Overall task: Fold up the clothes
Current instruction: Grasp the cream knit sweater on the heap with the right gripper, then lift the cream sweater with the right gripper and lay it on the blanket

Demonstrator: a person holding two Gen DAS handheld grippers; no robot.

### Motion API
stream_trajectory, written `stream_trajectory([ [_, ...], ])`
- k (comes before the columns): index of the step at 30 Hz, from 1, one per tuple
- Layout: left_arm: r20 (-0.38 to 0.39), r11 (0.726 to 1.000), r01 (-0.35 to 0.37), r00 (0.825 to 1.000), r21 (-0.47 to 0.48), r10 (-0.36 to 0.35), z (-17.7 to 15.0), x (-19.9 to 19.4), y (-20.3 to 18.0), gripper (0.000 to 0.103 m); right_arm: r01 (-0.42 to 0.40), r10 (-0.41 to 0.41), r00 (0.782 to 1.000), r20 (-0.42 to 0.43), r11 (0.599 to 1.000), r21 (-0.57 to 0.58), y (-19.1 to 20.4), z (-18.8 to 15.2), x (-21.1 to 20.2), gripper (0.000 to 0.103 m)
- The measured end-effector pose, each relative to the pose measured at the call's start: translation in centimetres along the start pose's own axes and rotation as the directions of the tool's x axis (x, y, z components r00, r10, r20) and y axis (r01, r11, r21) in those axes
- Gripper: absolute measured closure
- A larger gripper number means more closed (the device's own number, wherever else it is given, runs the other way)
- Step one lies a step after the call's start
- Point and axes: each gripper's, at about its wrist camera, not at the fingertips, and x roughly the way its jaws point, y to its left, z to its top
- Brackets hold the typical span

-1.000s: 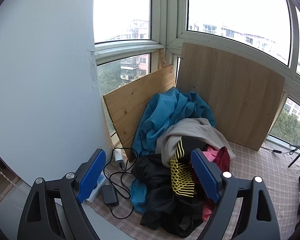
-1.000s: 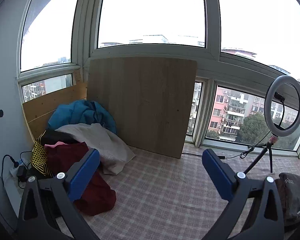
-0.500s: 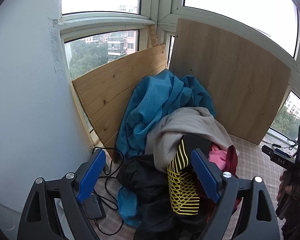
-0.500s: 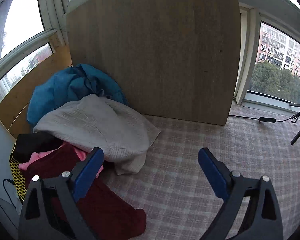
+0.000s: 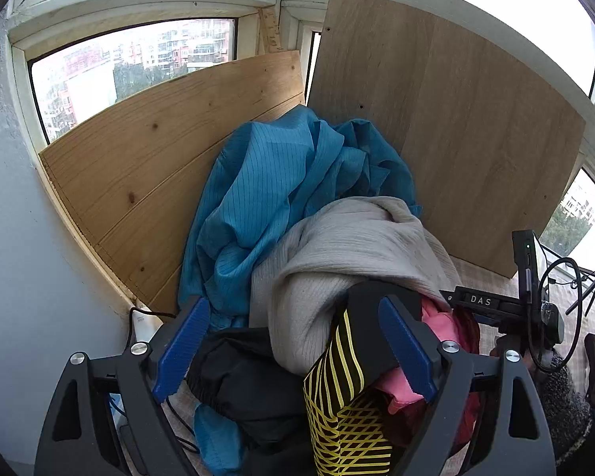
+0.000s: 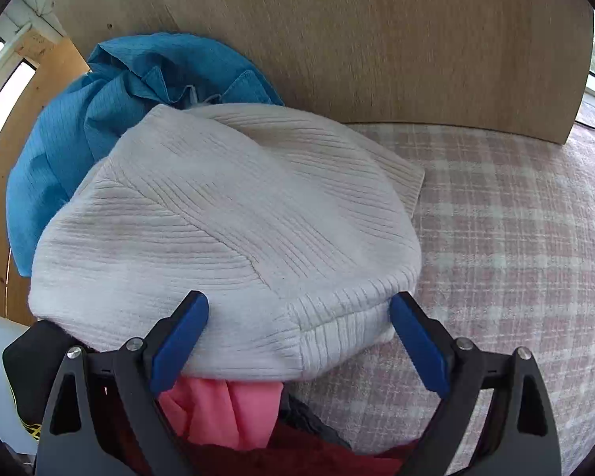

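Note:
A heap of clothes lies in the corner. On top is a pale ribbed sweater (image 5: 349, 246) (image 6: 238, 206), with a blue garment (image 5: 281, 182) (image 6: 79, 127) behind it. Under it are a black garment (image 5: 242, 369), a black and yellow striped one (image 5: 345, 404), a pink one (image 6: 226, 408) and a dark red one (image 6: 297, 456). My left gripper (image 5: 293, 317) hangs open just above the heap's near side. My right gripper (image 6: 299, 309) points steeply down. Its jaws are closing with the sweater's ribbed hem between them, and the pads do not visibly squeeze it.
Two wooden boards (image 5: 158, 150) (image 5: 456, 139) lean against the windows behind the heap. A white wall (image 5: 20, 277) stands at the left, with a plug and cable (image 5: 139, 317) at its foot. Pink checked cloth (image 6: 515, 238) covers the surface to the right.
Both grippers have come down and closer to the heap. The right one tipped downward, moved left over the pale sweater, and its jaws have narrowed.

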Motion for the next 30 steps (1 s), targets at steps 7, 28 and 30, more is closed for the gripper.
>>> stream_trajectory([
  [7,-0.016,1.0,0.012,1.0,0.002,-0.012,0.1,0.9,0.2,0.016,-0.001,0.018,0.992,0.122,0.991,-0.132,1.0,0.6,-2.2,0.094],
  [28,-0.006,1.0,-0.02,1.0,0.02,0.02,-0.5,0.0,0.2,0.016,0.086,0.117,0.893,0.435,0.903,-0.42,6.9,7.2,-17.3,0.094],
  [30,0.007,1.0,-0.025,1.0,0.007,0.025,-0.2,-0.5,0.3,0.016,0.143,0.15,0.868,0.474,0.838,-0.526,12.3,8.5,-20.6,0.094],
])
